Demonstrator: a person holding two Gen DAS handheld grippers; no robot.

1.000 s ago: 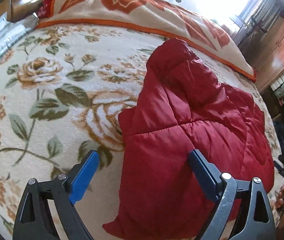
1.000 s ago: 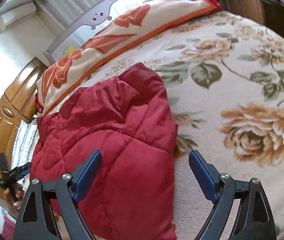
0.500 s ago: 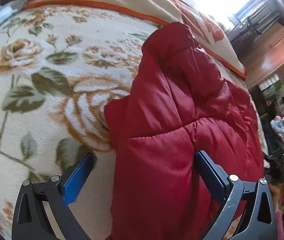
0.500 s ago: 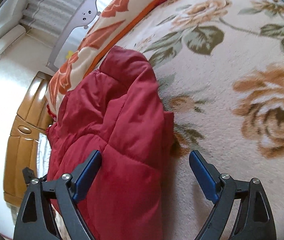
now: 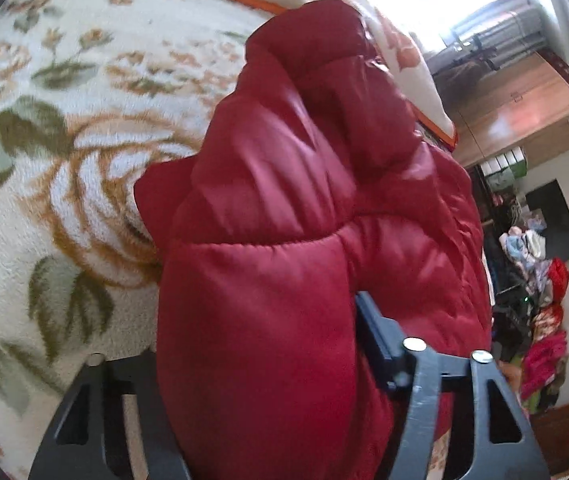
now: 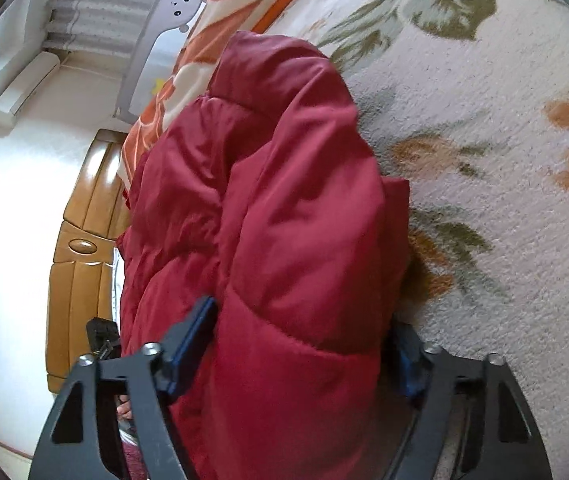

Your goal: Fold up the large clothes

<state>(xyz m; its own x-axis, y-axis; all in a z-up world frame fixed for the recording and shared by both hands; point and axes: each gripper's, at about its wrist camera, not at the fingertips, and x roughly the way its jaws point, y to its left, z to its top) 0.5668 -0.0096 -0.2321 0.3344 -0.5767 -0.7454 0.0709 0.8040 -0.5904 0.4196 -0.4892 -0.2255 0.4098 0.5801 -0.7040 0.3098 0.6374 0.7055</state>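
- Left tongs [image 5: 268,344]: jaws closing, with the near edge of the dark red quilted puffer jacket [image 5: 304,200] between them. Right blue pad [image 5: 372,332] is pressed into the fabric; the left pad is hidden under the jacket's bulge, only its black frame shows. Reads as clamped on the jacket.
- Jacket location, left wrist view: lying on the bed, on the cream fleece blanket with tan roses and green leaves [image 5: 64,184]. Puffy, bunched, stitched seams running across; it fills the middle and right of that view, blanket bare to its left.
- Beyond the jacket: folded cream blanket with orange flowers and orange trim [image 5: 404,60]. At far right a wooden wardrobe [image 5: 524,112] and a heap of mixed clothes [image 5: 544,320] lower down.
- Right tongs [image 6: 304,352]: jaws closing, jacket [image 6: 276,220] between them. Left blue pad [image 6: 192,340] is against the fabric; right blue pad [image 6: 404,364] sits at the jacket's right edge, mostly covered. Also reads as clamped on the jacket.
- Right wrist view: jacket runs away from the tongs, rose blanket [image 6: 484,160] to its right, wooden headboard [image 6: 80,264] to its left, orange-flower blanket [image 6: 204,40] at the far end.
- Small black object [image 6: 102,336] shows left of the jacket, by the headboard; too small to identify.
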